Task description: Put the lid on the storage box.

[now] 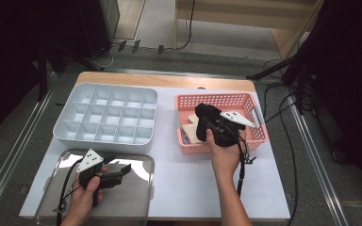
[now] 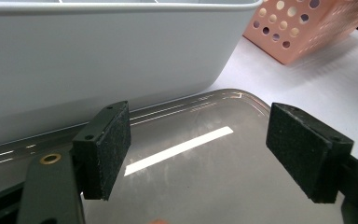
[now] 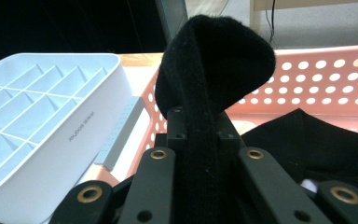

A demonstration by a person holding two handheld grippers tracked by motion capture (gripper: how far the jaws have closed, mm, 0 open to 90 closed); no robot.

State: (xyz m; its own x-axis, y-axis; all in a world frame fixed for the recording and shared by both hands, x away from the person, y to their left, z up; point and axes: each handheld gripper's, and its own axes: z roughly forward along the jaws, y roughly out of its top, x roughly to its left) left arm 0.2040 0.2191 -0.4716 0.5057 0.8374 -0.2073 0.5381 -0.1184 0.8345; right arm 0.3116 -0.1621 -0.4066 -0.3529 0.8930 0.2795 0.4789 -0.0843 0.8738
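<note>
Tabletop white sheet (image 1: 188,188) carries three containers, and the coming move looks to turn on how the black knitted sock (image 3: 214,65) lies relative to them. Largest is the pale grey plastic organiser tray (image 1: 104,117) with its grid of small square compartments, all of which look bare; it sits at about nine o'clock from the pink perforated plastic basket (image 1: 221,123), well apart from it. At roughly six o'clock from the organiser lies the shallow stainless steel tray (image 1: 136,197), nothing lying on it, with the left gripper (image 1: 115,175) hovering just above its surface.

Inside the basket are more dark fabric pieces (image 3: 326,140) and something cream-coloured (image 1: 192,132); what else lies under them I cannot tell.

The right gripper (image 3: 200,126) has its jaws pressed together on the sock, pinching it around the middle, so the fabric stands up in a folded loop above the jaws and its long axis runs roughly twelve to six in the right gripper view. It is held over the near-left part of the basket, so the right hand is far nearer to it than the left. From these jaws, the organiser lies toward nine or ten o'clock.

The left gripper's jaws are spread wide with nothing between the pads (image 2: 112,149).
</note>
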